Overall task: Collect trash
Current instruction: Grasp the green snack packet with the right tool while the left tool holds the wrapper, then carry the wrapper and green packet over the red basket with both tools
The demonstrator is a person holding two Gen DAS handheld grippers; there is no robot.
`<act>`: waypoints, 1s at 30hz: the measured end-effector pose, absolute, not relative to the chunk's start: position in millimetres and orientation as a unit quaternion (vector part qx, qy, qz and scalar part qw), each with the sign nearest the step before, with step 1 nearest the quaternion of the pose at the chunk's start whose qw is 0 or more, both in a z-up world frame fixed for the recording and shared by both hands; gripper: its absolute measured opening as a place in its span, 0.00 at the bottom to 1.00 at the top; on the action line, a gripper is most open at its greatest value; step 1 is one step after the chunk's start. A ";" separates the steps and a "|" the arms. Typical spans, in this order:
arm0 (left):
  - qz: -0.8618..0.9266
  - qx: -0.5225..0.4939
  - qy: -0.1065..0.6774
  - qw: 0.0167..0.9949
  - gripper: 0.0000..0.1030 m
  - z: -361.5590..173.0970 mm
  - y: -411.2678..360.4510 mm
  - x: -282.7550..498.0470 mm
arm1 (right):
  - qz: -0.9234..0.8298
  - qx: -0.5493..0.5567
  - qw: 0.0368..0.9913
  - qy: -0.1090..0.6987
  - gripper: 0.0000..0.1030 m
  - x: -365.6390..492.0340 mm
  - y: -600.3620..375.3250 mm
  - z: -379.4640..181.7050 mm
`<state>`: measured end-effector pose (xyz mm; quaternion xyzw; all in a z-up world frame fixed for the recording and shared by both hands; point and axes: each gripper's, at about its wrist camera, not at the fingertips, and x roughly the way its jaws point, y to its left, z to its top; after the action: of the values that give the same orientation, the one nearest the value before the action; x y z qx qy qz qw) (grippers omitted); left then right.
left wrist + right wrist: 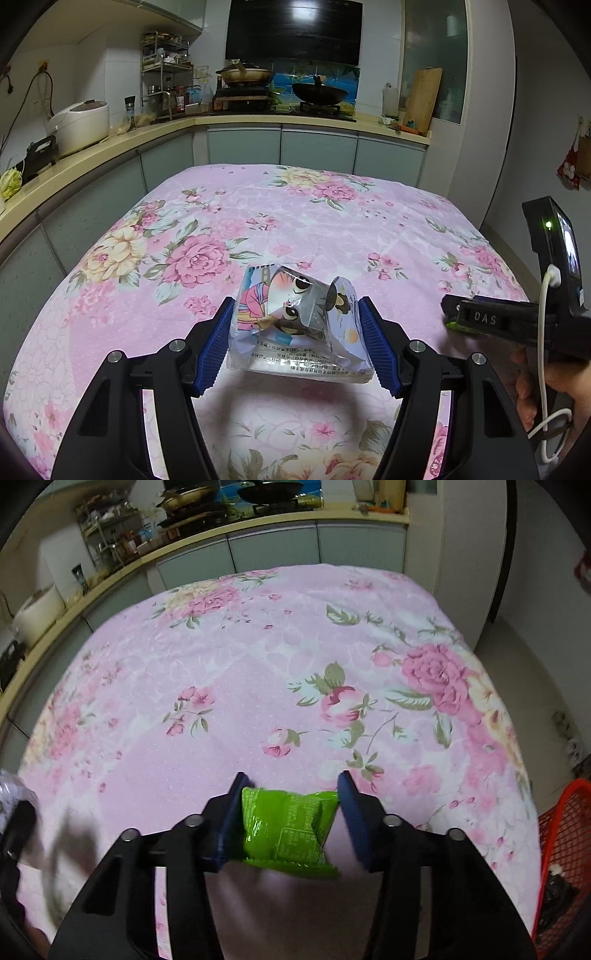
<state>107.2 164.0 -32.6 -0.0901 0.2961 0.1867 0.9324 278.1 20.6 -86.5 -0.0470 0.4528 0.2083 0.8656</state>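
My left gripper is shut on a crumpled cartoon-printed snack wrapper and holds it above the pink floral tablecloth. My right gripper is shut on a green snack packet, held above the same cloth. The right gripper also shows at the right edge of the left wrist view, with a sliver of green under its tip. The left gripper and its wrapper are a blur at the left edge of the right wrist view.
A red mesh basket stands off the table's right side. A kitchen counter with a rice cooker, a spice rack, pans and a cutting board runs behind and to the left of the table.
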 end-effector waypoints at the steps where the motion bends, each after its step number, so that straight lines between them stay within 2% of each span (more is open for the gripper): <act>1: 0.187 -0.091 0.296 0.932 0.62 -33.1 165.0 107.3 | 0.210 -0.048 0.866 0.452 0.42 276.8 20.9 -86.4; 3: 0.187 -0.091 0.297 0.932 0.62 -33.1 164.9 107.7 | 0.216 -0.047 0.865 0.450 0.41 273.1 19.7 -84.4; 5: 0.187 -0.091 0.297 0.932 0.62 -32.9 164.6 107.6 | 0.221 -0.045 0.866 0.447 0.32 270.0 17.8 -81.3; 18: 0.148 -0.065 0.288 0.944 0.62 -19.4 125.4 117.8 | 0.233 -0.003 0.893 0.386 0.31 232.2 -36.9 -29.1; 30: -0.021 -0.025 0.298 0.954 0.62 -5.6 -1.4 156.7 | 0.145 0.052 0.919 0.363 0.31 221.7 -167.1 -7.4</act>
<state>156.7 -1.4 -5.6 -0.0250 0.2984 -0.0208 0.9539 221.7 -167.1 -7.4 0.0515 0.3634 0.1447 0.9189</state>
